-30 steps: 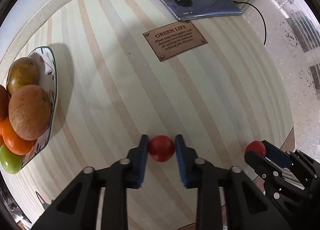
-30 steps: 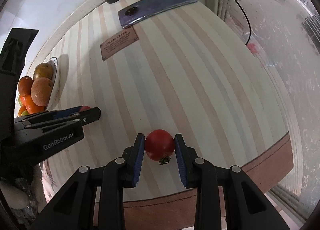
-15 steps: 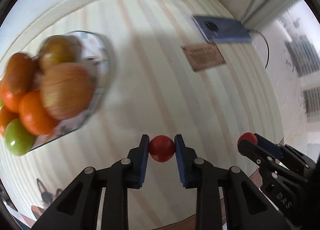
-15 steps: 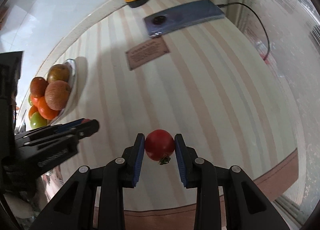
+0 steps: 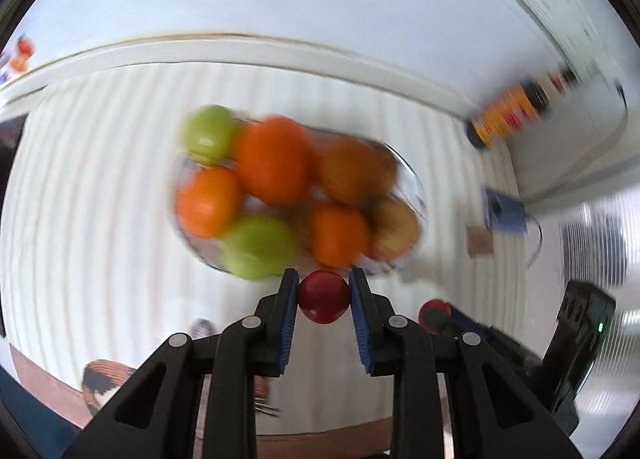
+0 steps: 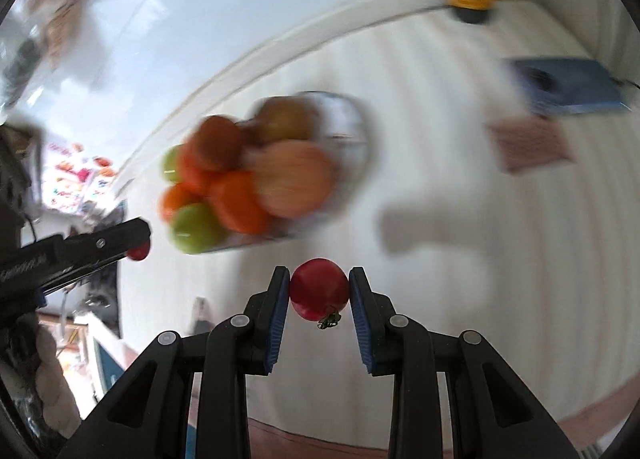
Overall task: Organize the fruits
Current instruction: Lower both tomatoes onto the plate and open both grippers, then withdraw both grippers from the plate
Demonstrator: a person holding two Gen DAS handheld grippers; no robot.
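both grippers (image 5: pixel 324 295) (image 6: pixel 319 295) clamp red tomatoes (image 5: pixel 323 296) (image 6: pixel 319 294) near full bowl's rim (image 5: pixel 416 195).

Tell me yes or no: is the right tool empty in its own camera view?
No. The right tool is clamped on a red tomato, its green stem showing underneath.

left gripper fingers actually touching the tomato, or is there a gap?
Touching. In the left wrist view both blue pads of the left gripper press flush against the sides of the small red tomato, which hangs between them with no gap visible.
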